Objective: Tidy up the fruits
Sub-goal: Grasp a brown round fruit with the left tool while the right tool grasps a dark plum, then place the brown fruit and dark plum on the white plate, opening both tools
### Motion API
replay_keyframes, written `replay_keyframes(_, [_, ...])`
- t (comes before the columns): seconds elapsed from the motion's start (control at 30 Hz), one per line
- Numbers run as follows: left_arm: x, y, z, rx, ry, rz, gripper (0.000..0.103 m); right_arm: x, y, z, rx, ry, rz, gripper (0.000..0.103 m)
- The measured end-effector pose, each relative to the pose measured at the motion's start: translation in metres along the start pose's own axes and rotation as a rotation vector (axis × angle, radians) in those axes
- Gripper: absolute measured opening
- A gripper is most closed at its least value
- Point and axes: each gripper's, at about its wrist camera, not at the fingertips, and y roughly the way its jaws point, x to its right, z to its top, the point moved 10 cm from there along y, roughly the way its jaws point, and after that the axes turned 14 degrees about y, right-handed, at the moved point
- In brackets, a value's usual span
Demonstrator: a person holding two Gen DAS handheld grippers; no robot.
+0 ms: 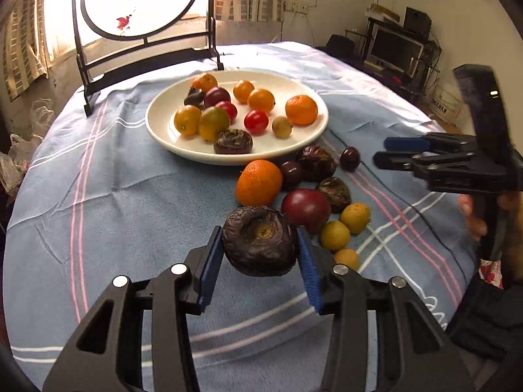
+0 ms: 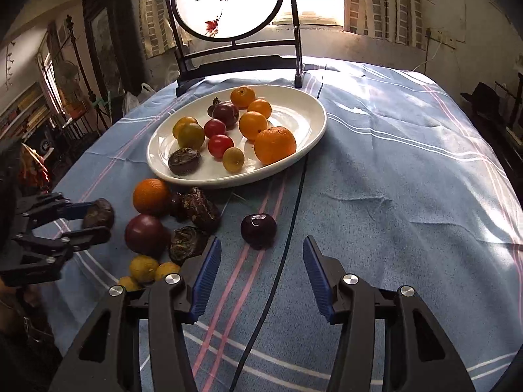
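Left gripper (image 1: 260,245): pinching a wrinkled dark passion fruit (image 1: 260,241) between its blue pads, lifted off the cloth on the near side of the loose pile.
Right gripper (image 2: 261,274): fingers spread wide with nothing between them, hanging over the striped blue tablecloth (image 2: 408,179), just short of a lone dark plum (image 2: 258,230).
White plate (image 2: 313,111): sits toward the far side of the table, in front of a black-framed round screen (image 2: 228,3); it holds several oranges, two red tomatoes, yellow-green fruits, a dark plum and a wrinkled passion fruit.
Loose pile: on the cloth just near of the plate, an orange (image 1: 259,182), a large red-purple plum (image 1: 306,208), more wrinkled passion fruits, and three small yellow fruits (image 1: 335,235) close together.
Black cable (image 2: 287,248): runs across the cloth from the plate's near edge toward the right gripper.
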Motion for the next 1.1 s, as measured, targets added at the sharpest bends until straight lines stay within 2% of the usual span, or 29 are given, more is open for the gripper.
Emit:
replay_keyframes(0.07, [0.003,-0.017,-0.001,0.028,-0.004,-0.005,0.043,-0.003,0.011,0.002,-0.025,-0.031,-0.024,0.052])
replay_keyframes(0.13, [0.005,-0.026,-0.005,0.035,-0.006,-0.008,0.043,-0.005,0.024,0.003,-0.048,-0.055,-0.054,0.047])
replay_keyframes(0.27, [0.004,-0.029,-0.009,0.034,-0.013,-0.01,0.043,-0.008,0.04,0.003,-0.074,-0.071,-0.073,0.03])
replay_keyframes(0.4, [-0.003,-0.025,-0.011,0.034,-0.051,-0.015,0.043,-0.012,0.034,0.004,-0.046,-0.06,-0.058,0.03])
replay_keyframes(0.57, [-0.008,-0.029,-0.004,0.068,-0.081,-0.022,0.043,-0.018,-0.004,0.003,0.02,-0.055,-0.003,0.03])
replay_keyframes(0.7, [-0.016,-0.021,0.021,0.083,-0.084,-0.033,0.043,-0.022,-0.033,0.027,0.098,-0.037,0.054,0.03])
replay_keyframes(0.8, [-0.029,-0.006,0.056,0.102,-0.092,-0.043,0.043,-0.027,-0.032,0.06,0.112,-0.021,0.07,0.03])
replay_keyframes(0.97, [-0.054,0.046,0.106,0.062,-0.118,-0.025,0.044,-0.037,0.007,0.11,0.097,0.01,0.057,0.03])
replay_keyframes(1.1, [-0.075,0.085,0.118,0.031,-0.187,-0.042,0.046,-0.043,0.046,0.127,0.066,0.01,0.042,0.03])
